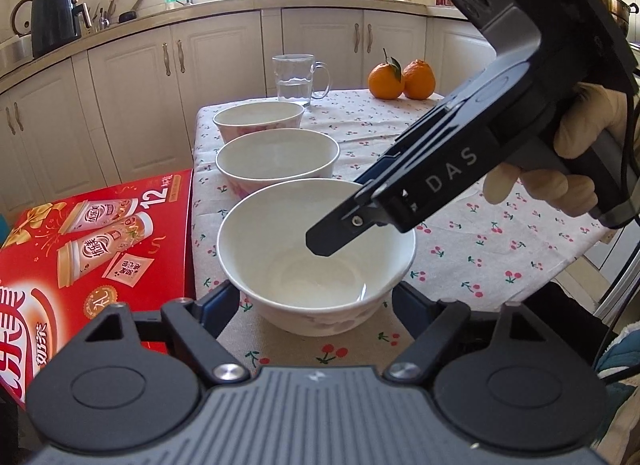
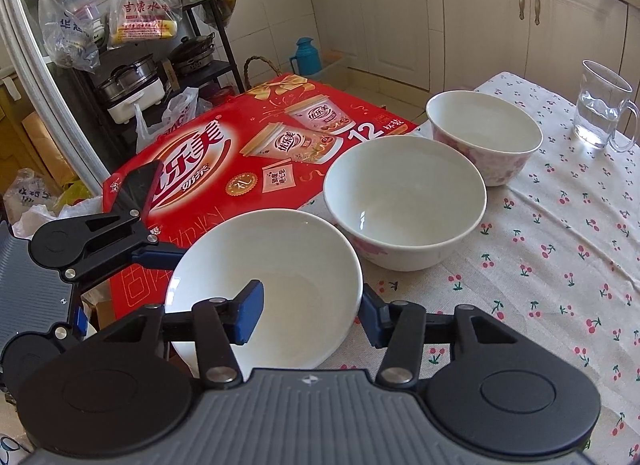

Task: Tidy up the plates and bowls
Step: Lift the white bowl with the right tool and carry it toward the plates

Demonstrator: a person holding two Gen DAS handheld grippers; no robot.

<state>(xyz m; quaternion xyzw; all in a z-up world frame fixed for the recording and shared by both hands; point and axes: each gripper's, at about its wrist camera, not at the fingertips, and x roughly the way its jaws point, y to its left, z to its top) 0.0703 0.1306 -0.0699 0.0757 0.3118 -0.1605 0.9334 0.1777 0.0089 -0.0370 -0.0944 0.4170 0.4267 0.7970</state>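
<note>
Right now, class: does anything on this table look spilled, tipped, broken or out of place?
Nothing stands out. The near bowl, middle bowl and far bowl stand upright, empty, in a row; the glass mug holds its water, unspilled. The near bowl sits close to the table edge.

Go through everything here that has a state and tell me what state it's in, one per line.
Near bowl: upright, empty, right gripper straddling its rim.
Middle bowl: upright, empty.
Far bowl: upright, empty.
Glass mug: upright, partly filled with water.
Left gripper: open around the near bowl.
Right gripper: open.
</note>
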